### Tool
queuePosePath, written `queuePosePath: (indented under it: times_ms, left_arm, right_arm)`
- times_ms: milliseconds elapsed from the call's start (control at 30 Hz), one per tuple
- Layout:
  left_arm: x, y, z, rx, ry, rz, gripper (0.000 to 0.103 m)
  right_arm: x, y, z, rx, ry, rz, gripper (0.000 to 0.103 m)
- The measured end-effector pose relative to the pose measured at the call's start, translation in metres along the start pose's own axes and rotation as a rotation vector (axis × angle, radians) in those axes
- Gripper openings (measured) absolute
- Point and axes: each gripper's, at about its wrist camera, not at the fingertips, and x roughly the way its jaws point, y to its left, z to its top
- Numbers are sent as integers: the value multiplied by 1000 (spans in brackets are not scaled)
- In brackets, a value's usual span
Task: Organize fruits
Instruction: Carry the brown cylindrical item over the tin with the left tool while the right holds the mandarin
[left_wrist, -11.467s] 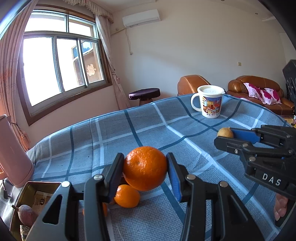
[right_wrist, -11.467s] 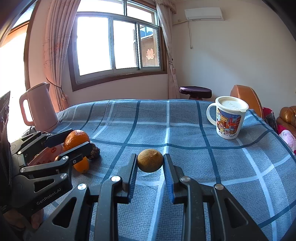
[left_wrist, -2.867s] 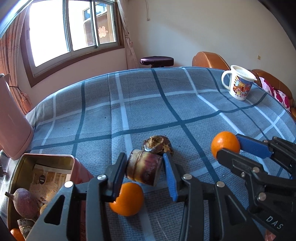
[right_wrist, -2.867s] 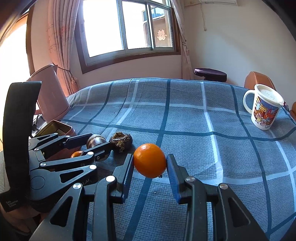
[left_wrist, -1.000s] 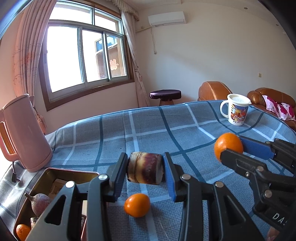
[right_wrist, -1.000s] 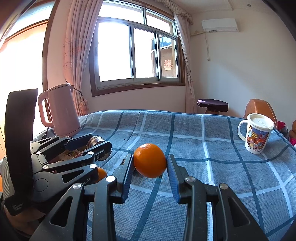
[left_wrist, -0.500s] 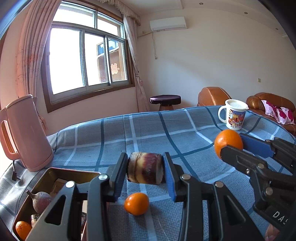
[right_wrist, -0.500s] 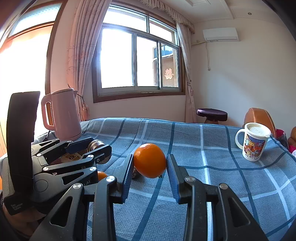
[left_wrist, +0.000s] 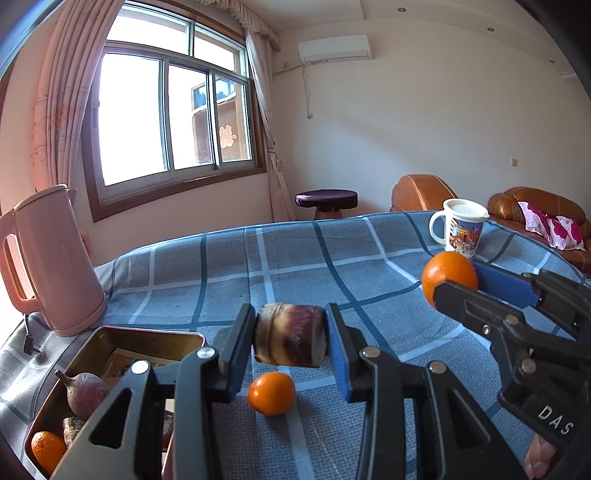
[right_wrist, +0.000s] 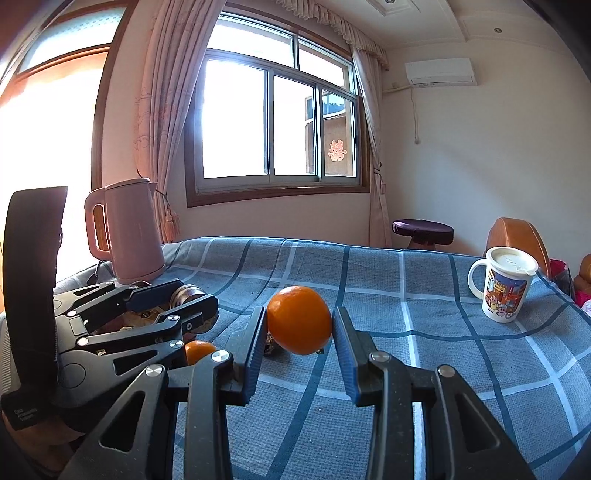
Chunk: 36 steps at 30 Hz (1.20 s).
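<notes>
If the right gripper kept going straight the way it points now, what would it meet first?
Probably just bare blue checked tablecloth. The right gripper, shut on an orange, points slightly downward; the mug sits off to the right. Depth is uncertain.

- The blue checked tablecloth (left_wrist: 332, 258) is woven cloth, matt and slightly coarse.
- The open rectangular gold-toned tin (left_wrist: 110, 336) has glossy metal walls.
- The tall pink kettle (left_wrist: 55, 258) looks like smooth plastic with a satin sheen.
- The white picture-printed mug (left_wrist: 460, 230) is glossy, its lid matt plastic.
- The round orange (right_wrist: 299, 319) has a finely dimpled, faintly shiny peel.
- The brown banded cylindrical piece (left_wrist: 290, 339) looks rough and fibrous.
- The brown armchairs (left_wrist: 532, 203) are shiny leather.
</notes>
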Motion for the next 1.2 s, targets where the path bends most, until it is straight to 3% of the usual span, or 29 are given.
queuePosePath:
  times_ms: [1200]
  left_arm:
    - [-40,36,-4,-52,-29,47,40]
  right_arm:
    - [-3,46,6,-42,-4,109,38]
